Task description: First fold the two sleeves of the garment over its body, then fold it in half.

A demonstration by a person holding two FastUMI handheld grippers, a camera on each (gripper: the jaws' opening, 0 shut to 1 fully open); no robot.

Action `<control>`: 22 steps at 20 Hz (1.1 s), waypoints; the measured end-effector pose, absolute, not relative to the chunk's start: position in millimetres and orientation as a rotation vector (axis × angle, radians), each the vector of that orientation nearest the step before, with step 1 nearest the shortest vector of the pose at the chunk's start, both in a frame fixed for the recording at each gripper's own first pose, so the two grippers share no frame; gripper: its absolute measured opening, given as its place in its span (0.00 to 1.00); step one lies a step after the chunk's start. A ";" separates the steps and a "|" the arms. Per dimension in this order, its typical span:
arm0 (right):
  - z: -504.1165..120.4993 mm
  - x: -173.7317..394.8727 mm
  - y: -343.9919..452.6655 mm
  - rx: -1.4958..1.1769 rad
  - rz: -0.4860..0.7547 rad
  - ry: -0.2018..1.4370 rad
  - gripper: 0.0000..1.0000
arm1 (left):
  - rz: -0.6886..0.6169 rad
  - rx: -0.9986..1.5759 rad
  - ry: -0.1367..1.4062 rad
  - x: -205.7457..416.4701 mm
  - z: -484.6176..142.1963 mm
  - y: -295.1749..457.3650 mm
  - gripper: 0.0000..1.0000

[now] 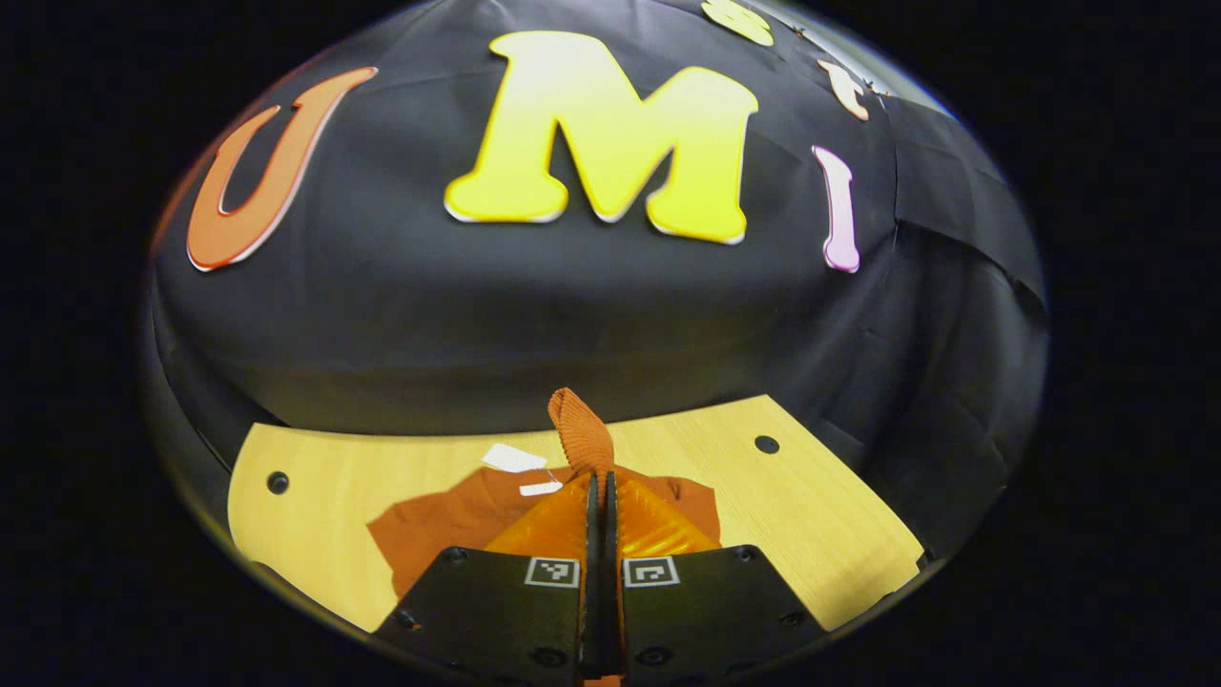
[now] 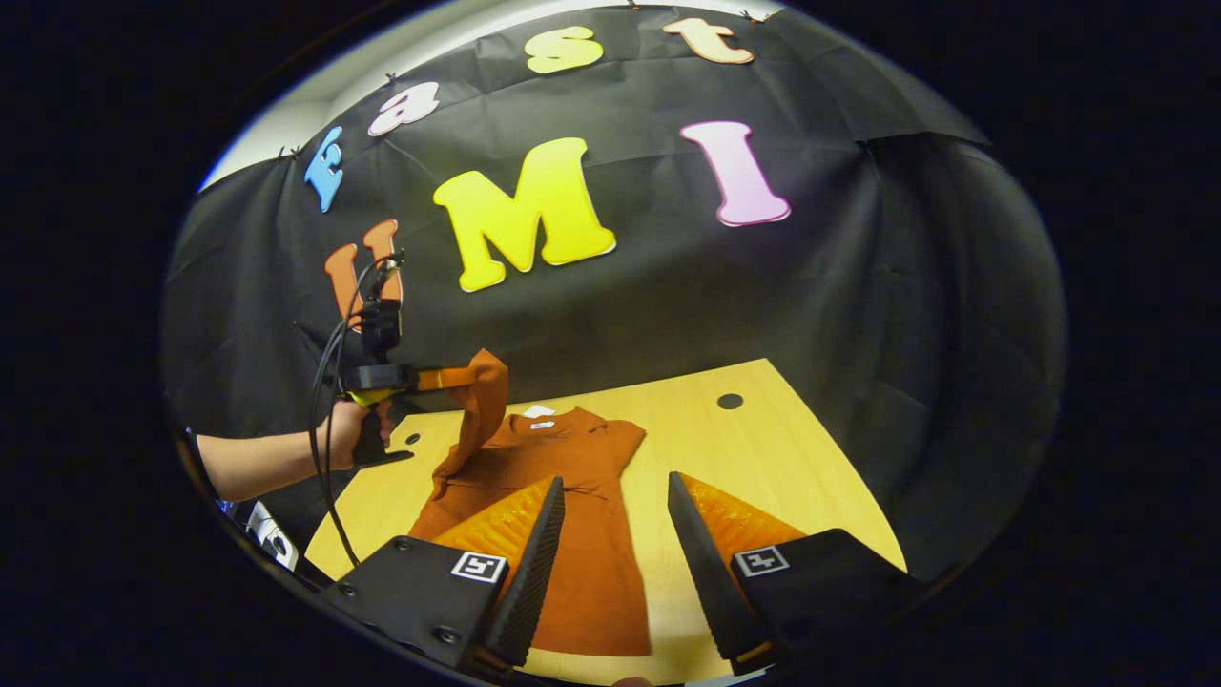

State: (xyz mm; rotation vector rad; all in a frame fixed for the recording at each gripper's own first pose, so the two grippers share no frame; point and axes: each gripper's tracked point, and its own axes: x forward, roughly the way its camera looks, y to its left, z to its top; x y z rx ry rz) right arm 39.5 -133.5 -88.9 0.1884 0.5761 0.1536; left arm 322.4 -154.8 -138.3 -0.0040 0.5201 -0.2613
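Note:
A rust-orange garment (image 2: 572, 515) lies flat on the wooden table (image 2: 763, 448), collar end far from me with white tags (image 2: 539, 415) there. My left gripper (image 1: 600, 482) is shut on one sleeve's ribbed cuff (image 1: 580, 431), which sticks up above its fingertips. In the right gripper view that sleeve (image 2: 477, 405) hangs lifted above the table's left side, pinched by the left gripper (image 2: 456, 378) in a person's hand (image 2: 348, 420). My right gripper (image 2: 615, 501) stands open above the garment's lower body, nothing between its fingers. The other sleeve (image 2: 625, 444) lies by the body's right side.
The table (image 1: 820, 515) has small round holes (image 1: 766, 444) near its far corners. The black cloth wall stands close behind it. A black cable (image 2: 329, 458) loops down from the left gripper. Bare wood lies right of the garment.

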 end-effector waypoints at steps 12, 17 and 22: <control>-130.7 21.7 -243.8 0.224 -0.005 0.664 0.65 | -0.146 0.199 0.737 375.8 -307.9 -234.0 0.03; -136.0 29.5 -252.2 0.215 0.007 0.654 0.74 | -0.207 0.167 0.749 366.3 -319.3 -271.8 0.34; -139.6 48.2 -229.1 0.232 0.040 0.626 0.72 | -0.209 0.089 0.691 337.7 -279.3 -275.6 0.96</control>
